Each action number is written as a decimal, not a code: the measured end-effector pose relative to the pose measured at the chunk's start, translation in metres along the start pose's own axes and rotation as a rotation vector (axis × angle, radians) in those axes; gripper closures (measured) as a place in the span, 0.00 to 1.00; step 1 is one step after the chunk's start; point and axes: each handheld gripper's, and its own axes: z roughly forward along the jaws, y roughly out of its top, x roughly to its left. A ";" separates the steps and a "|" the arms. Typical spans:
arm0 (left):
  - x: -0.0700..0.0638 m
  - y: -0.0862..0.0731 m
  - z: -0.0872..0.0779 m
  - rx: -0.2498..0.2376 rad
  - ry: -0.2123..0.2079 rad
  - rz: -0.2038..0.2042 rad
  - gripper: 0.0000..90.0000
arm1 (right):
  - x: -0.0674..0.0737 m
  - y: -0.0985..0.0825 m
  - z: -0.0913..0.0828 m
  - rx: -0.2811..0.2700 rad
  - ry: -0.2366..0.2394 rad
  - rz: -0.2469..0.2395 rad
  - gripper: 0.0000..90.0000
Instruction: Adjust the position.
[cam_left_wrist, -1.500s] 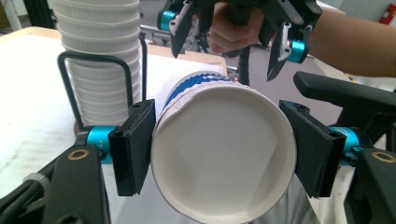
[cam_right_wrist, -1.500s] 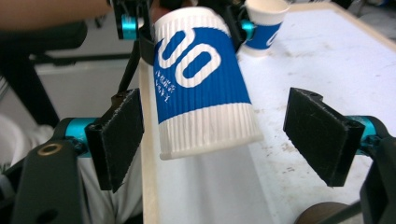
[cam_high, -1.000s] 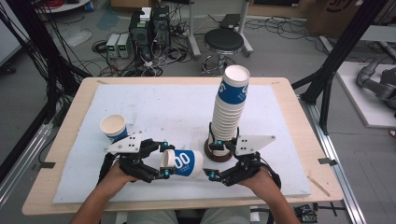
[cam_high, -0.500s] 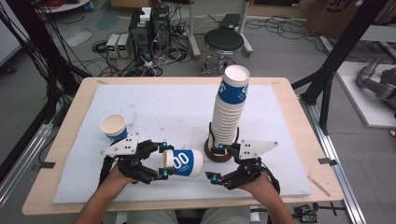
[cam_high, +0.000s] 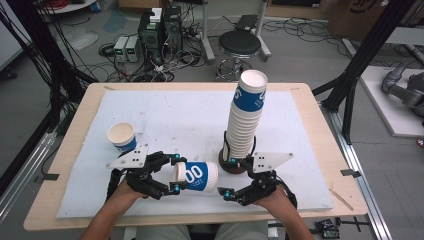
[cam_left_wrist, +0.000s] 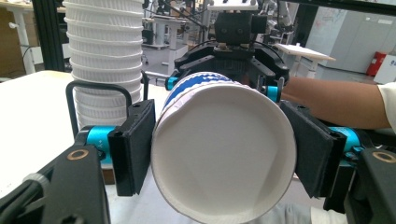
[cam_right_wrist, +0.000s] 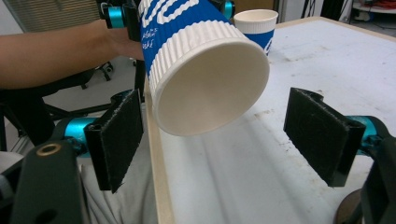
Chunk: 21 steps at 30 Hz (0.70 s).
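Observation:
A blue-and-white paper cup (cam_high: 197, 176) lies on its side above the white mat, and my left gripper (cam_high: 175, 172) is shut on its rim end. In the left gripper view the cup's open mouth (cam_left_wrist: 224, 154) faces the camera with a pad pressed on either side. My right gripper (cam_high: 228, 177) stands open at the cup's base end. In the right gripper view the cup's base (cam_right_wrist: 210, 88) hangs just above and between the wide-apart pads (cam_right_wrist: 116, 140), touching neither. A tall stack of cups (cam_high: 245, 115) stands right behind my right gripper.
A single upright cup (cam_high: 121, 136) stands on the mat (cam_high: 175, 110) behind my left gripper, and it is also in the right gripper view (cam_right_wrist: 254, 21). The stack sits in a dark holder (cam_high: 232, 167). The table's near edge (cam_right_wrist: 156, 163) runs close under the cup.
My right gripper has drifted a little toward the near edge, closer to the cup's base. My left gripper and the cup have kept still.

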 end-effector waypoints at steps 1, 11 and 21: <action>0.000 0.000 0.000 -0.002 -0.002 0.001 0.33 | 0.000 0.000 0.001 0.001 0.004 0.002 0.23; -0.002 0.002 0.003 -0.015 -0.028 0.008 0.34 | 0.000 -0.002 0.005 -0.001 0.030 0.011 0.23; -0.005 0.002 0.007 -0.043 -0.062 0.006 0.34 | 0.001 -0.002 0.011 -0.021 0.084 0.026 0.21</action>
